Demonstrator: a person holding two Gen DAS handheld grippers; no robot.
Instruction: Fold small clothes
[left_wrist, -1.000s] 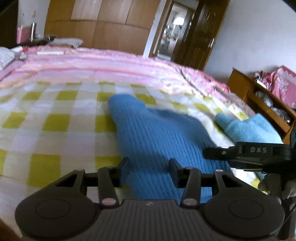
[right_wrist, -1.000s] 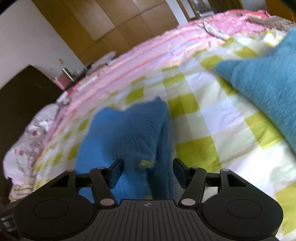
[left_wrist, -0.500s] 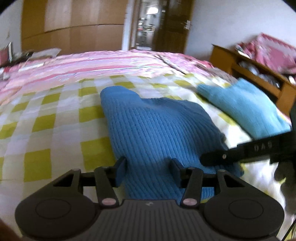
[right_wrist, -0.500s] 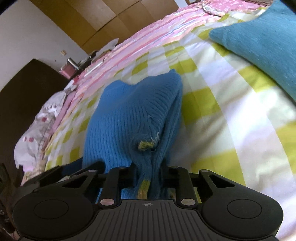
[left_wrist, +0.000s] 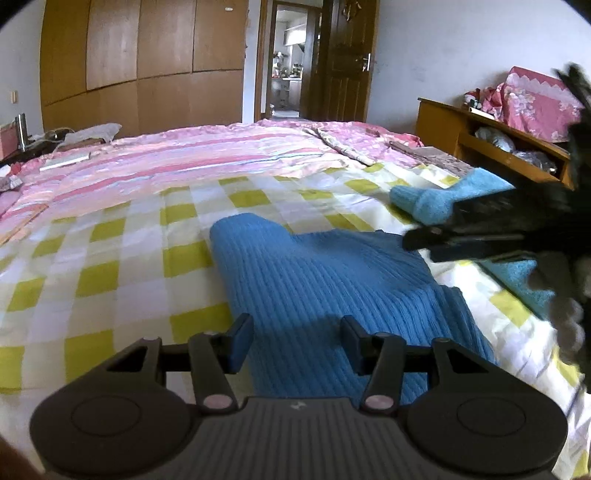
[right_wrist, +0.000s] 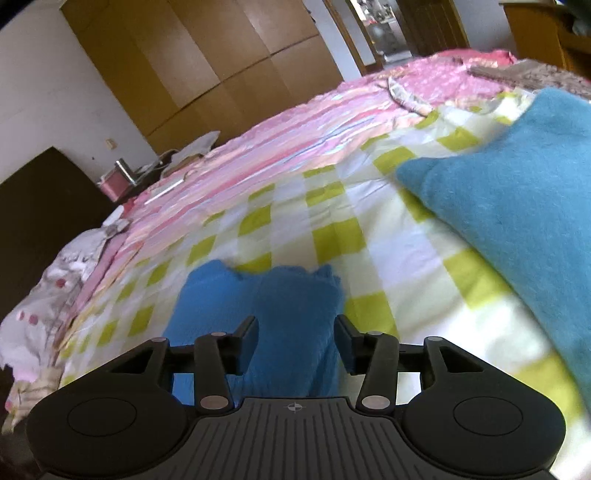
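Both grippers' jaws stand apart, gripping nothing; the right gripper (right_wrist: 295, 343) has just been opening. The blue knit sweater (left_wrist: 332, 288) lies on the bed (left_wrist: 110, 258) under and beyond the left gripper (left_wrist: 297, 345). Farther right lies a light blue garment (right_wrist: 517, 206).

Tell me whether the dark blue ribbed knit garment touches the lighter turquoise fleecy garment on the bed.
Apart. In the right wrist view, checked bedsheet shows between the dark blue garment and the turquoise garment.
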